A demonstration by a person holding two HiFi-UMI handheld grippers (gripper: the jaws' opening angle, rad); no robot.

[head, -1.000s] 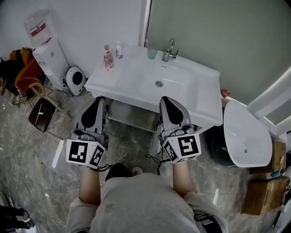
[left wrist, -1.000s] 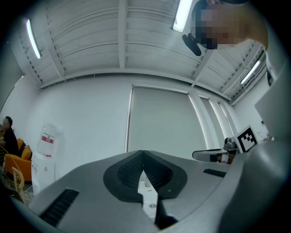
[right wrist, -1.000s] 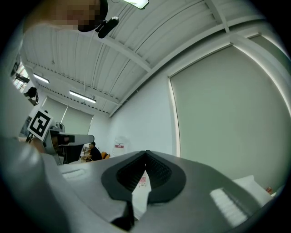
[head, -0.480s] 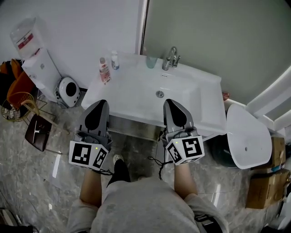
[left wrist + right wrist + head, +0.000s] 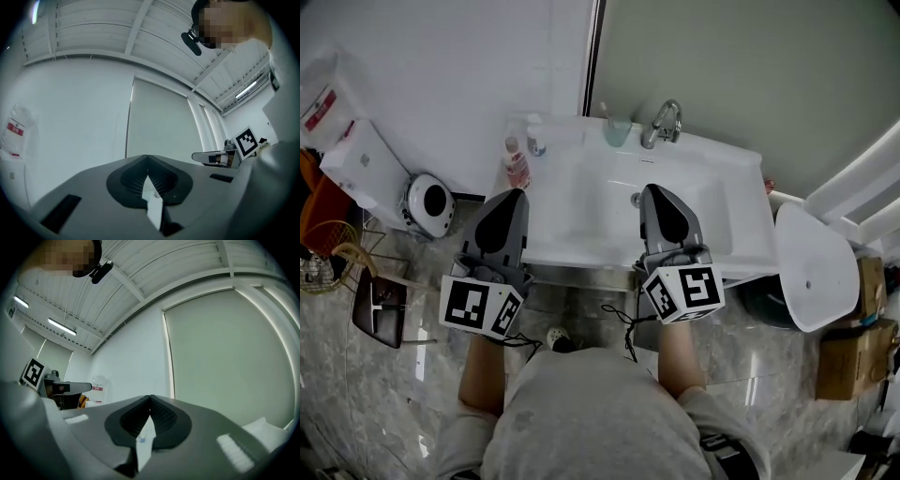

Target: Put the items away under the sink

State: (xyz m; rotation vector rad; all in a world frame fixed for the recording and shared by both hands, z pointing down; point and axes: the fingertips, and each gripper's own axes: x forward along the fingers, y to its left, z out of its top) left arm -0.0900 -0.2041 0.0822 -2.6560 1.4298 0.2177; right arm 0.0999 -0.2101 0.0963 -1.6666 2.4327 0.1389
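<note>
- The left hand-held gripper (image 5: 516,194) is clenched on nothing. In its own view (image 5: 147,160) the ribbed pads meet at the tips, and only a white sliver shows through the gap lower down.
- The right hand-held gripper (image 5: 655,188) is likewise clenched and empty (image 5: 150,399), with its pads together at the tips.
- Both reach over the bench (image 5: 741,239) (the white sink top). The left one crosses its edge at about 8 o'clock. The right one crosses the front edge at 6 o'clock, with its tip over the basin. The two are well apart.
- The items all stand on top of the bench, along its back edge. A pink bottle (image 5: 517,161) is at 10 o'clock, with a small white bottle (image 5: 535,137) just behind it toward 11 o'clock. A pale cup (image 5: 616,131) at 12 o'clock holds what looks like a toothbrush.
- The tap (image 5: 664,122) is at 1 o'clock, just beside the cup. The drain (image 5: 634,199) peeks out beside the right gripper's tip.
- Neither gripper touches any item. The left tip is near the pink bottle but apart from it.
- On the floor at 9 o'clock of the bench are a white dispenser (image 5: 356,164) and a round white device (image 5: 428,201). At 3 o'clock is a white oval object (image 5: 811,267), with cardboard boxes (image 5: 844,366) toward 4 o'clock.
</note>
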